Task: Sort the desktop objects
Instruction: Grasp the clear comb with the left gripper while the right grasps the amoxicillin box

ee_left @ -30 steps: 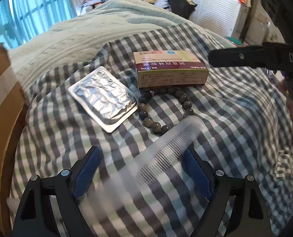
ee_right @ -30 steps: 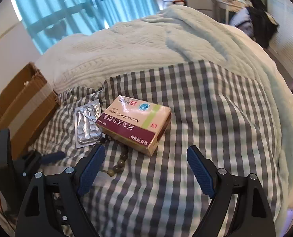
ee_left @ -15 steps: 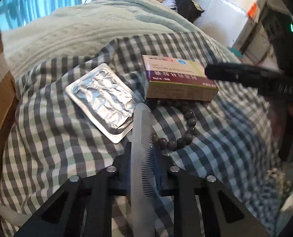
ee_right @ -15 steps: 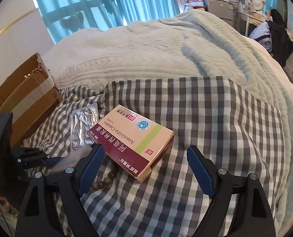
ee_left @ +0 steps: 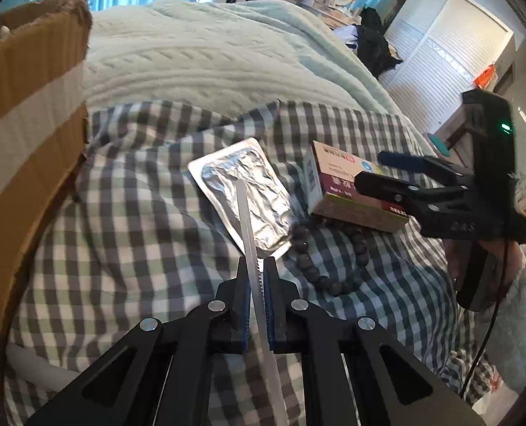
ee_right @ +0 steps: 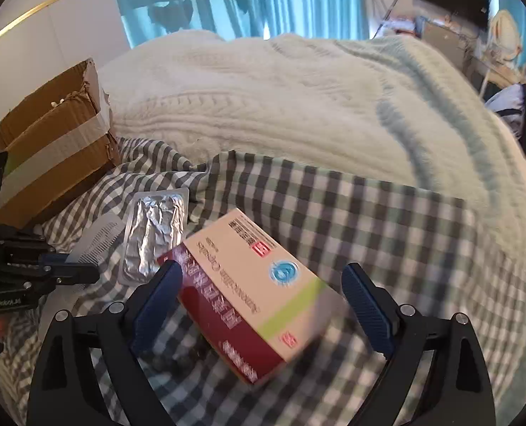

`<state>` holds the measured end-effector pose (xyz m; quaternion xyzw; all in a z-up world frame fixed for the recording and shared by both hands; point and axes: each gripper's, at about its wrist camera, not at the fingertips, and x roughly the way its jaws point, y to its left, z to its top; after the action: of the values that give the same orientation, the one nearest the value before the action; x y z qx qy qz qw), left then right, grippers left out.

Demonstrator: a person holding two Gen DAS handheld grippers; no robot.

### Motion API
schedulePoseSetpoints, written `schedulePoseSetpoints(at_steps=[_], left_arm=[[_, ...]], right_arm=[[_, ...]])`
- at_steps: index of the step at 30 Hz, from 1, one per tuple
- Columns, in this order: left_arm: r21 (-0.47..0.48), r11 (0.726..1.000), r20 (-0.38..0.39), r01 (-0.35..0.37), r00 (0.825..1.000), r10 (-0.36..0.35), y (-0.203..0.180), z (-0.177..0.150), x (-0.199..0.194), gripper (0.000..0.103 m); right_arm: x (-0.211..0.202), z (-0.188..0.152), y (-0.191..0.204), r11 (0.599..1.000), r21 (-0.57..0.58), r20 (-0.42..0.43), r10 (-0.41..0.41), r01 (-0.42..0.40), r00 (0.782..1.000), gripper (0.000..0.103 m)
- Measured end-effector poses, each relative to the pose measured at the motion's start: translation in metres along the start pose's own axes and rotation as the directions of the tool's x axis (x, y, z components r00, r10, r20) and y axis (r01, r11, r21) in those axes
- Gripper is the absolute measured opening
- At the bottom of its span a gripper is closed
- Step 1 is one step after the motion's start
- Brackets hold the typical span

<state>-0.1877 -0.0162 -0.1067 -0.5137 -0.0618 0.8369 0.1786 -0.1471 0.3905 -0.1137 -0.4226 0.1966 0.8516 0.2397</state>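
The left gripper [ee_left: 257, 277] is clamped on a translucent comb [ee_left: 250, 245], held edge-up between its blue pads, the comb's far end reaching out over the foil blister pack [ee_left: 243, 191]. Just right of the gripper tips, a dark bead bracelet [ee_left: 328, 262] lies on the checked cloth [ee_left: 138, 220], its far side touching the medicine box [ee_right: 252, 287]. The right gripper [ee_right: 261, 305] stands with its fingers wide apart, one on either side of the box's near end; whether the pads touch the box cannot be told. The box lies flat on the cloth, its cream top with green stripe facing up and its maroon side toward the gripper. The blister pack lies just left of the box, foil side up. Further off to the left, a taped cardboard box [ee_right: 50, 149] stands at the cloth's edge. Beyond it all spreads the pale green knitted blanket [ee_right: 298, 106] of the bed.
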Motion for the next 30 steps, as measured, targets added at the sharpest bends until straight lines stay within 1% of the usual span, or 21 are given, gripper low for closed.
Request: schedulePoseSetpoints(at_steps=[3,5,6,9,10,11,12,13,15,17,20,22,23,25,28,30], left_arm=[[-0.006,1.000,0.001,-0.008,1.000,0.008,0.003,0.003,-0.001,0.007],[-0.010,1.000,-0.001,-0.015,1.000,0.015,0.005,0.003,-0.004,0.007],[-0.017,1.000,0.001,-0.020,1.000,0.020,0.007,0.003,-0.005,0.007],[-0.032,0.999,0.002,-0.019,1.000,0.020,0.009,0.003,-0.009,0.007],[-0.029,0.999,0.004,-0.020,1.000,0.021,0.009,0.003,-0.010,0.007],[-0.024,0.999,0.008,-0.025,1.000,0.026,0.008,0.002,-0.012,0.007],[-0.021,0.999,0.014,-0.029,0.999,0.029,0.007,0.002,-0.015,0.007],[-0.020,0.999,0.015,-0.027,1.000,0.027,0.007,0.001,-0.018,0.007],[-0.014,0.999,0.019,-0.029,0.999,0.030,0.006,0.000,-0.023,0.007],[-0.005,0.999,0.024,-0.034,0.999,0.034,0.004,-0.002,-0.030,0.007],[-0.005,0.999,0.030,-0.033,0.999,0.033,0.003,-0.004,-0.039,0.007],[-0.007,0.999,0.038,-0.035,0.999,0.035,0.004,-0.007,-0.045,0.007],[-0.006,0.999,0.036,-0.031,0.999,0.031,0.004,-0.009,-0.047,0.007],[-0.005,1.000,0.028,-0.029,0.999,0.029,0.004,-0.013,-0.051,0.007],[-0.009,1.000,0.010,-0.007,1.000,0.007,0.002,-0.022,-0.053,0.007],[-0.015,1.000,-0.002,-0.003,1.000,0.003,0.002,-0.028,-0.050,0.008]], right_arm=[[0.008,-0.002,0.003,0.998,0.032,-0.028,0.048,-0.047,0.998,0.092],[0.006,-0.008,0.012,0.998,0.015,-0.034,0.068,-0.067,0.997,0.092],[0.007,-0.014,0.020,0.998,-0.008,-0.051,0.062,-0.063,0.997,0.092],[0.012,-0.031,0.039,0.997,-0.065,-0.119,0.034,-0.042,0.992,0.092],[0.014,-0.039,0.050,0.994,-0.109,-0.125,-0.022,0.009,0.992,0.092],[0.012,-0.043,0.055,0.989,-0.133,-0.104,-0.070,0.056,0.992,0.092],[0.010,-0.046,0.058,0.986,-0.138,-0.084,-0.101,0.089,0.991,0.090],[0.009,-0.047,0.059,0.988,-0.115,-0.076,-0.110,0.101,0.991,0.083],[0.006,-0.045,0.054,0.994,-0.042,-0.073,-0.104,0.101,0.992,0.077],[0.002,-0.043,0.052,0.996,0.015,-0.067,-0.092,0.093,0.994,0.077],[-0.010,-0.043,0.057,0.992,0.042,-0.048,-0.114,0.116,0.992,0.076],[-0.020,-0.048,0.058,0.990,0.089,-0.045,-0.109,0.112,0.993,0.076],[-0.027,-0.053,0.058,0.988,0.123,-0.048,-0.085,0.091,0.995,0.076],[-0.040,-0.067,0.066,0.987,0.143,-0.053,-0.062,0.069,0.997,0.076],[-0.056,-0.094,0.088,0.991,0.107,-0.091,-0.066,0.076,0.994,0.076],[-0.060,-0.113,0.094,0.990,0.116,-0.123,-0.060,0.075,0.991,0.077]])
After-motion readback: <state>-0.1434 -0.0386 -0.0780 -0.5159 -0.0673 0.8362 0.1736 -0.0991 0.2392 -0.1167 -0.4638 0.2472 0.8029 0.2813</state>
